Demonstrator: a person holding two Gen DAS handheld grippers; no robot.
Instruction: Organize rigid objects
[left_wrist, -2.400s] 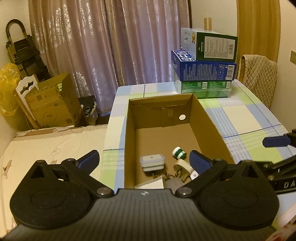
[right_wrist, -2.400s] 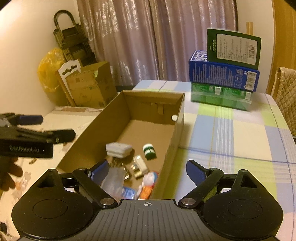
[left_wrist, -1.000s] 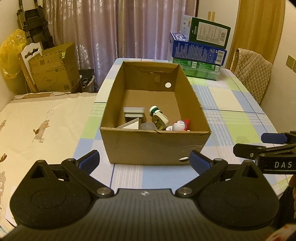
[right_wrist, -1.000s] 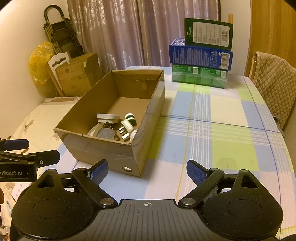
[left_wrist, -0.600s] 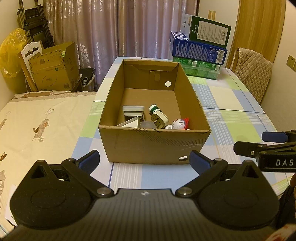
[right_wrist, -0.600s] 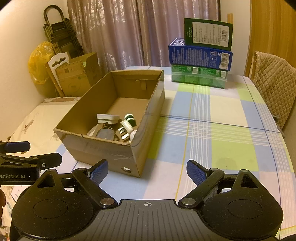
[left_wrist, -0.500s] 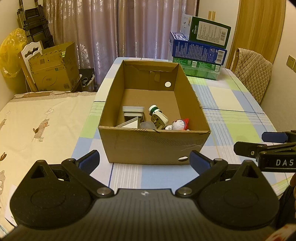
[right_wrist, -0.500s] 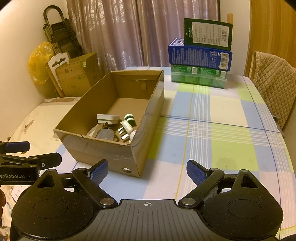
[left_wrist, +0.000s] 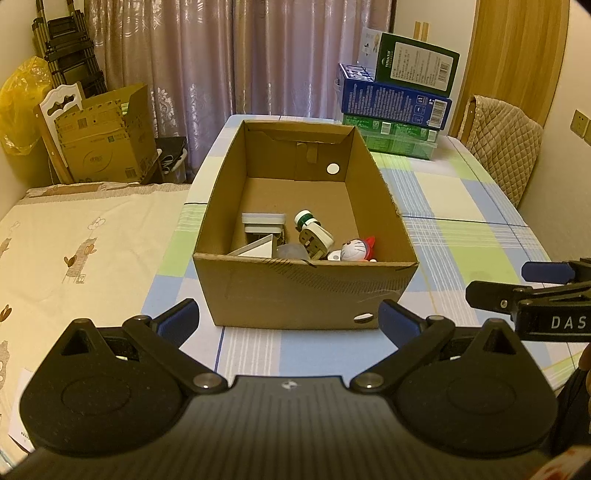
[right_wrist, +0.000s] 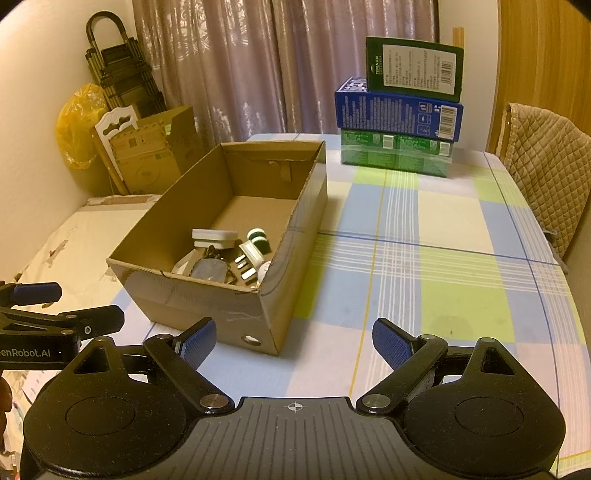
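Note:
An open cardboard box (left_wrist: 295, 295) stands on the checked table (left_wrist: 443, 206); it also shows in the right wrist view (right_wrist: 207, 299). Inside lie a white case (left_wrist: 264, 221), a green-and-white roll (left_wrist: 304, 218), a white plug (left_wrist: 316, 240), a Doraemon figure (left_wrist: 356, 251) and a white triangular piece (left_wrist: 258, 248). My left gripper (left_wrist: 288, 319) is open and empty, in front of the box's near wall. My right gripper (right_wrist: 293, 341) is open and empty, near the box's front right corner. Each gripper shows in the other's view.
Stacked green and blue boxes (right_wrist: 399, 122) stand at the table's far end. A quilted chair (right_wrist: 546, 184) is at the right. A bed (left_wrist: 74, 240) lies left of the table, with a cardboard box (left_wrist: 107, 144) and a yellow bag (left_wrist: 18, 110) behind.
Both grippers have pulled back from above the box to in front of it. In the last half second nothing visibly moved.

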